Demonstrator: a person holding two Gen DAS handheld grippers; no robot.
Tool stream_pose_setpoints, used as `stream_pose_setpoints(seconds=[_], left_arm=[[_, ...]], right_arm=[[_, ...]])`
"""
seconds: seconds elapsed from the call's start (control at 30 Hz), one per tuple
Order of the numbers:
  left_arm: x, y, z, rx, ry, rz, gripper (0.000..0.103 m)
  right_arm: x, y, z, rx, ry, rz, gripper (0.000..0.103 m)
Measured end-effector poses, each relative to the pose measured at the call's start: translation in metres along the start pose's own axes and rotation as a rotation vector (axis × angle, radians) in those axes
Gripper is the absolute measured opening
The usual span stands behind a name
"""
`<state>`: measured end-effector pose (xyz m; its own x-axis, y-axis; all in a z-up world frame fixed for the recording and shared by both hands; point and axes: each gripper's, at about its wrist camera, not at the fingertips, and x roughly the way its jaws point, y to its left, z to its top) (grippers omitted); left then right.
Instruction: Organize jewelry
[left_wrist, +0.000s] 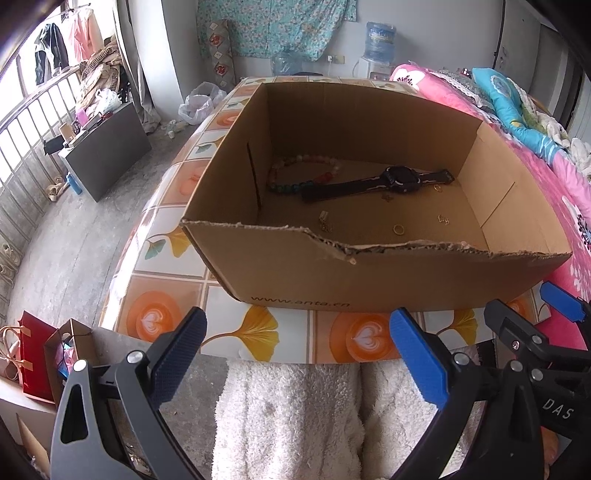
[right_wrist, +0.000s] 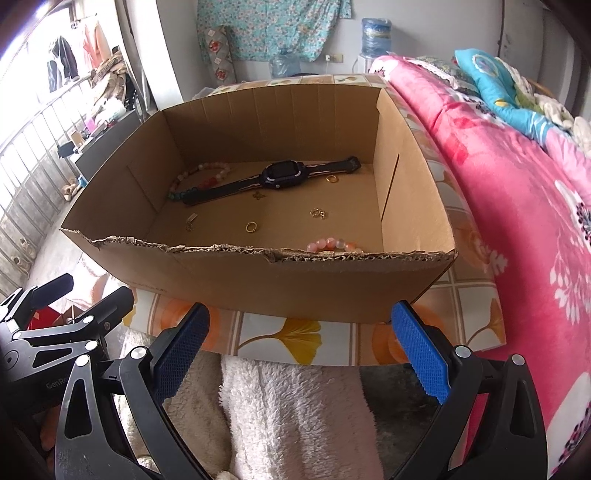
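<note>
I am holding my left blue-padded black gripper and my right blue-padded black gripper low over my white fleecy lap, both spread wide and gripping nothing. Just beyond them the torn brown cardboard box is sitting on the leaf-patterned table. Inside are lying one black wristwatch, two gold rings, and one multicoloured bead bracelet at the far wall. Only the right view is showing a second, pink bead bracelet behind the near wall.
</note>
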<state>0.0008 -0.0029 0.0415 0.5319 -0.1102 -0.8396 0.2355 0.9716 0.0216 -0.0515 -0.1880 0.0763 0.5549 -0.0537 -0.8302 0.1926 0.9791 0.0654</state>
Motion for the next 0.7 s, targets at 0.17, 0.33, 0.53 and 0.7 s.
stream_pose_setpoints(seconds=[0.17, 0.33, 0.53, 0.7], left_arm=[[0.0011, -0.0001, 0.0001, -0.002, 0.002, 0.001, 0.097], [0.0021, -0.0006, -0.0003, -0.002, 0.005, -0.002, 0.097], [0.0024, -0.0023, -0.0003, -0.002, 0.006, -0.001, 0.097], [0.0024, -0.0026, -0.0001, -0.002, 0.006, -0.002, 0.097]], right_arm=[[0.0003, -0.0006, 0.0005, -0.001, 0.000, 0.002, 0.095], [0.0009, -0.0014, 0.0004, 0.000, 0.000, -0.002, 0.095], [0.0005, -0.0026, 0.0004, 0.004, -0.001, -0.004, 0.095], [0.0009, -0.0028, 0.0010, 0.003, 0.000, -0.007, 0.095]])
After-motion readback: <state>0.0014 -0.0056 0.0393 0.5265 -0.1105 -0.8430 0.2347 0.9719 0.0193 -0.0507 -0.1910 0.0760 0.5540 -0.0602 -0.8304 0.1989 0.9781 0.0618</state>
